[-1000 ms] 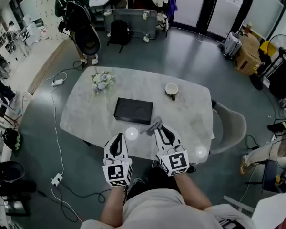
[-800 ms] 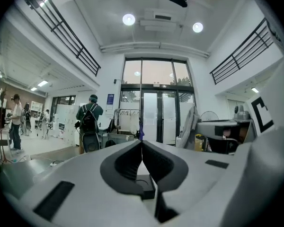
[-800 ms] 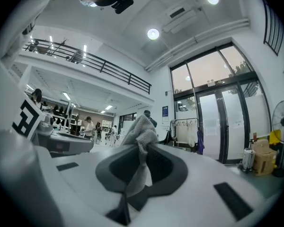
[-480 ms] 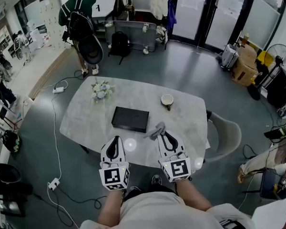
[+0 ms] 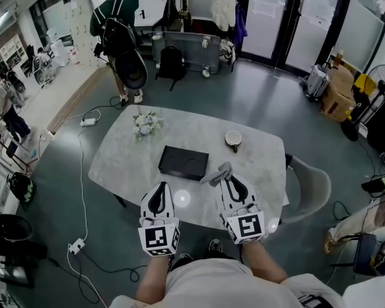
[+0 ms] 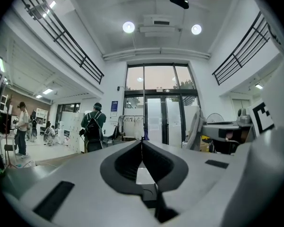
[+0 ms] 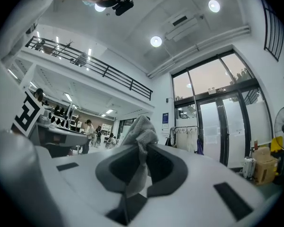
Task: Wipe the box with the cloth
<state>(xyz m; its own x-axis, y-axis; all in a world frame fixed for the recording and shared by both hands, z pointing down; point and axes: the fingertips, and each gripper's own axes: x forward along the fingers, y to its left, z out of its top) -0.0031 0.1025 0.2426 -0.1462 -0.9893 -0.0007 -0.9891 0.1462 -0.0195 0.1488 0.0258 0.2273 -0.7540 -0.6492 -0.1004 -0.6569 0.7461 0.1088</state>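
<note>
The black box [image 5: 183, 163] lies flat mid-table [image 5: 122, 159], its long axis running left to right in the head view. The right gripper [image 5: 231, 183] pinches the grey cloth [image 5: 219, 172], which pokes toward the box's right end. The left gripper [image 5: 160, 188] is closed on nothing.

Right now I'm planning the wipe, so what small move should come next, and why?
Probably bring the right gripper down and across onto the box: its jaws are shut on the cloth, which shows beside the box's right end, not touching its top.
</note>
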